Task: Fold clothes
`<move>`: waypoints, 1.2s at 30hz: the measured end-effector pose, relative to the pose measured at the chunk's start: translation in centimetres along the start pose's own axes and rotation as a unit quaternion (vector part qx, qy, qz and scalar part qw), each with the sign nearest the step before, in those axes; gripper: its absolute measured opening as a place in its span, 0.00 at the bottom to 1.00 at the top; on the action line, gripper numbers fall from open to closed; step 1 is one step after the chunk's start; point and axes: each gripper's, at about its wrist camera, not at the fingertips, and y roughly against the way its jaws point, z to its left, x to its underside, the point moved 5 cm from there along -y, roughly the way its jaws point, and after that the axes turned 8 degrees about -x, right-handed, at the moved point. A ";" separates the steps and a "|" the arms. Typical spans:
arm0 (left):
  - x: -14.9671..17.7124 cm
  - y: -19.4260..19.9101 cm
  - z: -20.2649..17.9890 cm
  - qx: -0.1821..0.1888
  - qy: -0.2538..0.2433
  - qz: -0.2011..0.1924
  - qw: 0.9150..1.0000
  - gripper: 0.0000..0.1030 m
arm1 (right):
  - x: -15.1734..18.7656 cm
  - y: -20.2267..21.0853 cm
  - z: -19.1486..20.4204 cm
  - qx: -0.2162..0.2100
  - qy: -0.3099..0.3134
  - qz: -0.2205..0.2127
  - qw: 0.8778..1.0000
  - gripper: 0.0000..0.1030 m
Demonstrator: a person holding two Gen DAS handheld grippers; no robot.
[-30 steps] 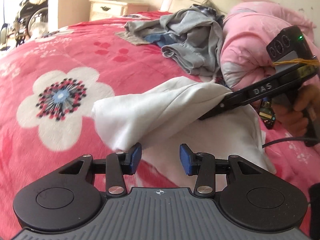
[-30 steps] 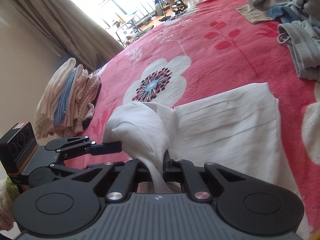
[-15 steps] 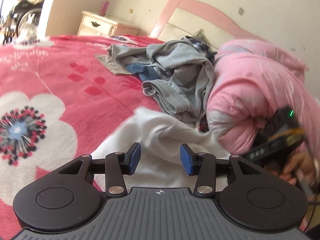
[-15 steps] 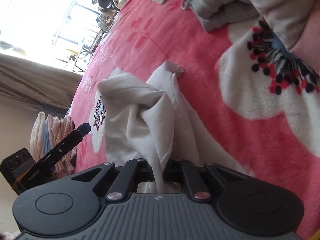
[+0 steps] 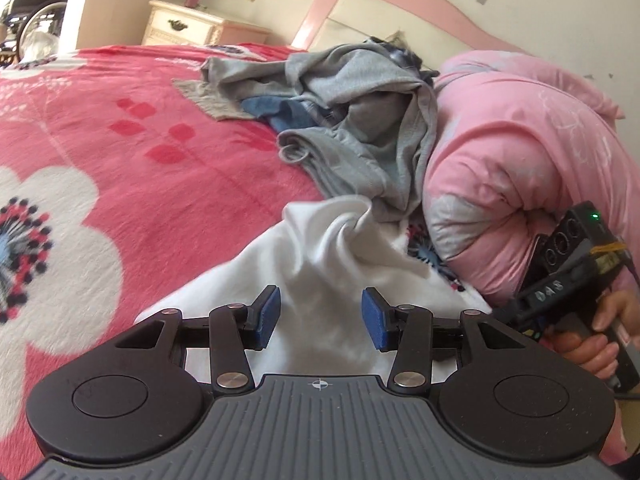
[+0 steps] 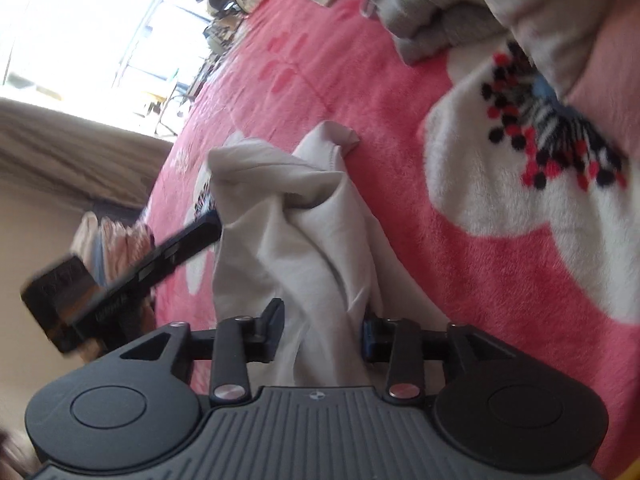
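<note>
A white garment (image 5: 320, 264) lies bunched on the pink flowered bedspread (image 5: 120, 152). My left gripper (image 5: 320, 318) is open just above its near edge, with cloth between the blue pads but not pinched. In the right wrist view the same garment (image 6: 296, 220) is crumpled and runs between the fingers of my right gripper (image 6: 322, 334), which stands open. The left gripper's body (image 6: 132, 264) shows at the left there, beside the cloth. The right gripper's body (image 5: 572, 280) and the hand holding it show at the right edge of the left wrist view.
A heap of grey and blue clothes (image 5: 360, 120) lies near the pink headboard (image 5: 400, 12). A rolled pink quilt (image 5: 520, 168) lies to the right. A stack of folded clothes (image 6: 108, 240) stands at the far left. A nightstand (image 5: 200, 28) is behind the bed.
My right gripper has opened and let go of the white garment, which has slumped onto the bed. My left gripper has moved in over the garment's near edge.
</note>
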 end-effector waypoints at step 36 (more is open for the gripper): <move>1.2 0.8 2.4 -0.069 0.006 -0.009 0.998 0.45 | 2.5 1.2 -1.5 -0.060 -0.013 0.041 0.997 0.54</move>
